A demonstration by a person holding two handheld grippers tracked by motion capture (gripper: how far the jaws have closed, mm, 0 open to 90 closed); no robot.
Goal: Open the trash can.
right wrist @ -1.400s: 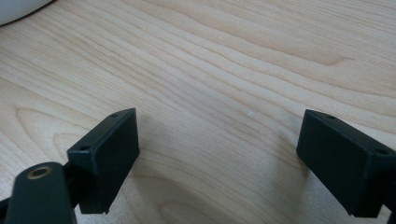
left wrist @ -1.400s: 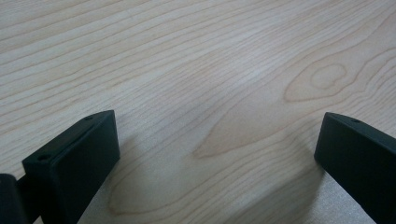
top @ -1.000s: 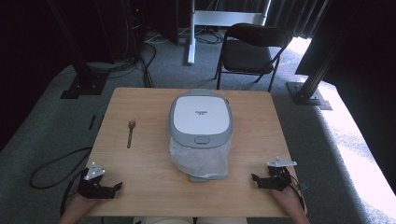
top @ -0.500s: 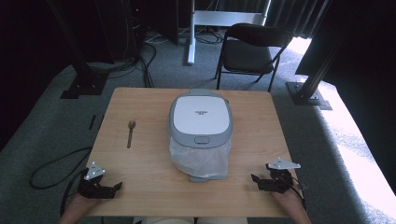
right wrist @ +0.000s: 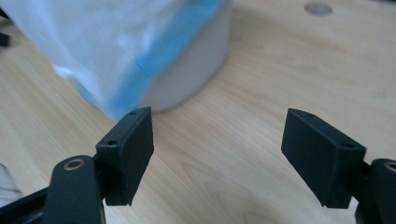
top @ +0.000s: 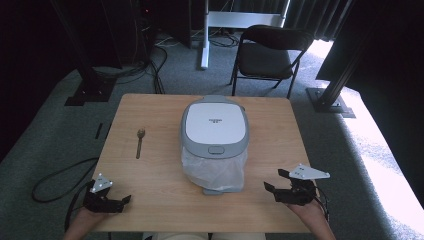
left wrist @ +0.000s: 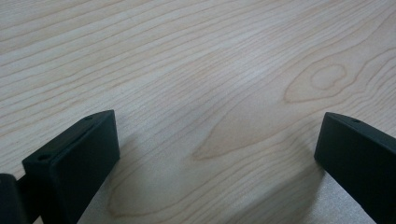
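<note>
Lifted off the bench (top: 150, 150) just now: right gripper (top: 278, 183), jaws narrowing but empty, aimed at the bagged bin (top: 215, 145) mid-bench (lid shut). Left gripper (top: 123, 202) parked, wide open, holding nothing. Probably start of reach toward bin's liner.

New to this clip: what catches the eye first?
A grey lidded bin with a clear plastic bag hanging down its front sits mid-table. A small spoon lies alone to its left. The left tongs and right tongs wait open at the near corners, holding nothing.
</note>
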